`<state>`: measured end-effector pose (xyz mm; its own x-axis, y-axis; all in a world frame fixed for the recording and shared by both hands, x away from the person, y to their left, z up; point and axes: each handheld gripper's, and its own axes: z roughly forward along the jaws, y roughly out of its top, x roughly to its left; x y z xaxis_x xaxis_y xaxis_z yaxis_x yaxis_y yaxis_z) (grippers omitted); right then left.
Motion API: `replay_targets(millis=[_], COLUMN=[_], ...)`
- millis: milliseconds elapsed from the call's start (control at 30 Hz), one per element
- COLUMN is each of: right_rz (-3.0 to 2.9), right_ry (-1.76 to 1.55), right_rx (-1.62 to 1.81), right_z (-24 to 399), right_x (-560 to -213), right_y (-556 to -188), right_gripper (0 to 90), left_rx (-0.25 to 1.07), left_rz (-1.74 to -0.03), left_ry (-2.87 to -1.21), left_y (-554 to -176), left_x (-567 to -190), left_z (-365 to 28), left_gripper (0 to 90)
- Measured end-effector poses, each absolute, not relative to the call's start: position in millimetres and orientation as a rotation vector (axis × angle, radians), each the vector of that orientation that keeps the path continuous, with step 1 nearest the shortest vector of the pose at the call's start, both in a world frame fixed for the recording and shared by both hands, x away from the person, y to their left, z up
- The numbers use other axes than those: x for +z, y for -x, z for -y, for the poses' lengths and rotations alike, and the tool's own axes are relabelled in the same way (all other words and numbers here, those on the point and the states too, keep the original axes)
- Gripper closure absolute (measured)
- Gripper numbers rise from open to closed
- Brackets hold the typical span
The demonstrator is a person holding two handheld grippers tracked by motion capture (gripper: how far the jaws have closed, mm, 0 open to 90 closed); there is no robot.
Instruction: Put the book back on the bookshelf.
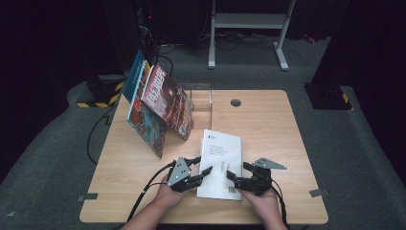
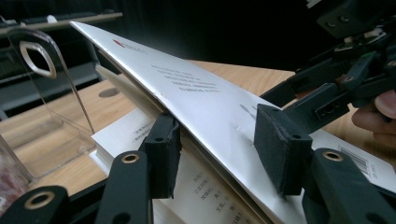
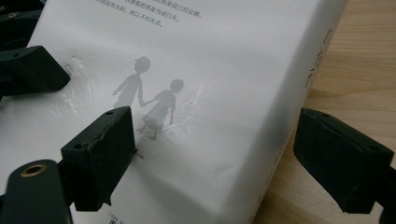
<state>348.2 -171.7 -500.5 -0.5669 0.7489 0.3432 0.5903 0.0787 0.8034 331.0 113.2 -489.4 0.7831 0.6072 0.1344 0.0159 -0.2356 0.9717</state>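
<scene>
A white paperback book [image 1: 220, 158] lies on the wooden table [image 1: 268, 124] near its front edge, spine to the right. My left gripper [image 1: 203, 165] is at the book's left edge. Its front cover [image 2: 201, 93] is lifted off the printed pages [image 2: 140, 135] and runs slantwise between the jaws, one pad under it and the other pressing a dent into its top. My right gripper [image 1: 237, 171] stands open across the spine side: in the right gripper view [image 3: 222, 156] one pad rests on the creased cover [image 3: 210, 70] and the other hangs over bare wood, apart from the spine.
Two colourful books [image 1: 158, 103] lean against each other at the table's back left, beside a clear acrylic bookstand [image 1: 198, 96]. A round cable hole [image 1: 235, 102] sits in the tabletop behind. A white metal frame [image 1: 249, 21] stands on the floor beyond.
</scene>
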Motion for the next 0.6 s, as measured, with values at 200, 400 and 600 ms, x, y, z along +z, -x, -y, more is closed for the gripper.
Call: replay_targets(millis=[200,400,600], right_rz=[-2.203,-2.205,-2.206], right_ry=[-1.39,-1.382,-1.381], right_rx=[1.558,1.58,1.611], right_z=[174.2,176.0,178.2], right_x=[-501.3,-502.8,-503.8], right_y=[-350.7,-352.5,-355.5], right_gripper=[7.4,7.1,7.1], left_rx=[0.617,0.628,0.638], left_rz=[-0.462,-0.453,-0.444], left_ry=[-1.728,-1.724,-1.717], left_y=[-326.7,-325.1,-323.3], left_x=[-488.1,-488.4,-488.2], left_z=[-112.2,-112.4,-112.2], left_gripper=[52.3,52.3,52.3])
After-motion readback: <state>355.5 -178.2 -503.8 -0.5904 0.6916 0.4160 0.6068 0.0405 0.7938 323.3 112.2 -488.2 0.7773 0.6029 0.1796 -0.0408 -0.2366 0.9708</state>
